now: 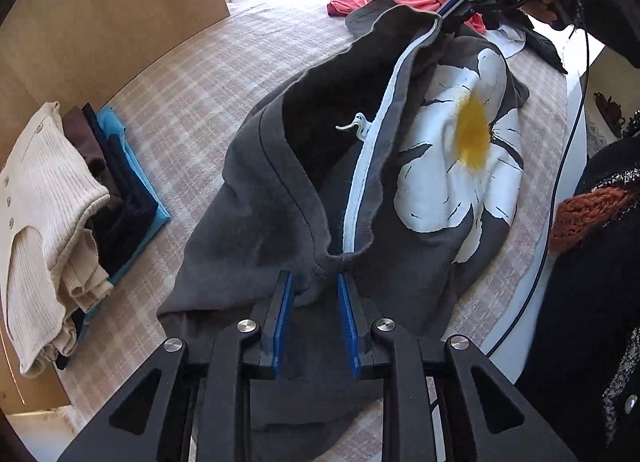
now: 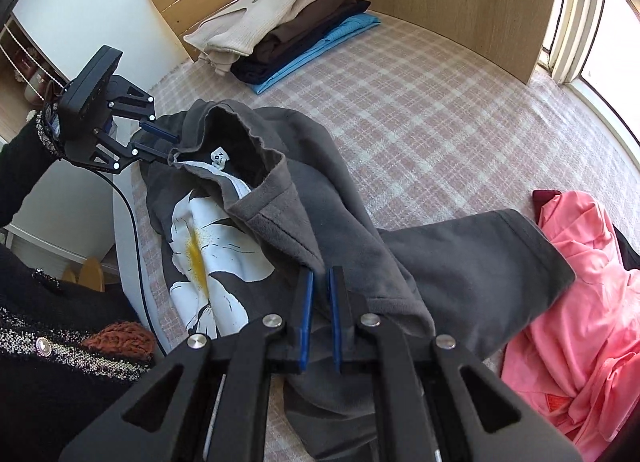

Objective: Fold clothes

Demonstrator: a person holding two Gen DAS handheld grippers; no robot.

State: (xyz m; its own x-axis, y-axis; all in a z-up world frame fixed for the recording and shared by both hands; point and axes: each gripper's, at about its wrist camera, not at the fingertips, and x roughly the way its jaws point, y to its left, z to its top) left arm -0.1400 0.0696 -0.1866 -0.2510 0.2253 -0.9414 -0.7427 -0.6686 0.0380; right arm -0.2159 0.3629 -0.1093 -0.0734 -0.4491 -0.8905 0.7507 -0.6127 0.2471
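On bed (image 1: 208,74) | grey top (image 1: 256,198) | neck label (image 2: 221,158) right-view only

The lower part of the grey sweatshirt (image 1: 280,198) ran behind the left gripper (image 1: 316,282) and off the bottom edge of the left wrist view, so its hem could not be seen; the cloth between the blue pads was bunched, and how much lay in the grip could not be told; the label (image 2: 220,156) inside the neck was too small to read; the pink garment (image 2: 580,302) was cut off by the right edge of the right wrist view; the lower items in the folded stack (image 2: 280,22) showed only their edges under the cream knit; the right gripper (image 1: 450,16) had its tips buried in the collar.
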